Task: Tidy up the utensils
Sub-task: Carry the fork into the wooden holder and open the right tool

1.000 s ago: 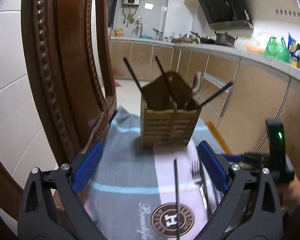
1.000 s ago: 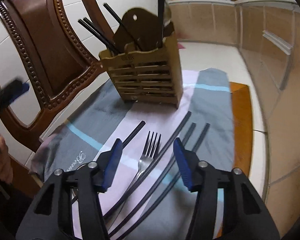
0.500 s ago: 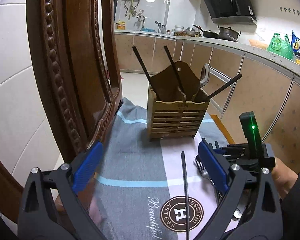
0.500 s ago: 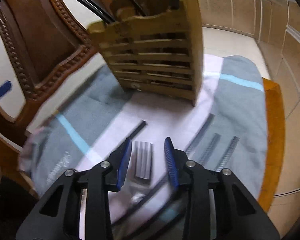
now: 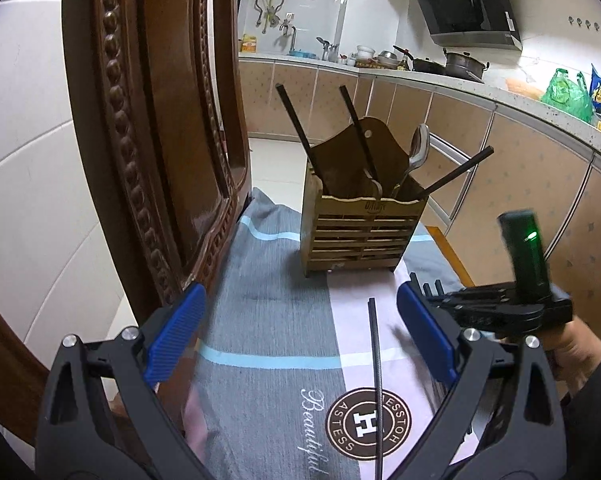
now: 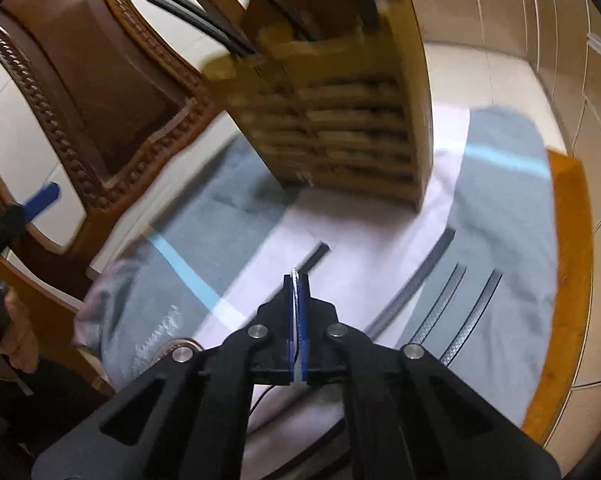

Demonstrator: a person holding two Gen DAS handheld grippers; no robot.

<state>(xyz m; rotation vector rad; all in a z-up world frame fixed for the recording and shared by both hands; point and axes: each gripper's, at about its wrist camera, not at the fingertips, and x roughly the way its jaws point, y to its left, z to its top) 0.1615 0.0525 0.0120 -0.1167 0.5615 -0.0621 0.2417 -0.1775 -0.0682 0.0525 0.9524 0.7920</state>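
A slatted wooden utensil holder stands on a grey and pink cloth, with black chopsticks and a spoon in it; it also shows in the right wrist view. My right gripper is shut on the metal fork, seen as a thin silver edge between the blue pads, a little above the cloth. It also appears in the left wrist view. My left gripper is open and empty above the cloth. One black chopstick lies between its fingers. Several more chopsticks lie to the right.
A carved wooden chair back rises close on the left. The orange seat edge borders the cloth on the right. Kitchen cabinets and a counter with pots stand behind.
My right gripper moved down and forward over the fork and closed on it, then lifted it off the cloth. The left gripper stayed open and drew back slightly.
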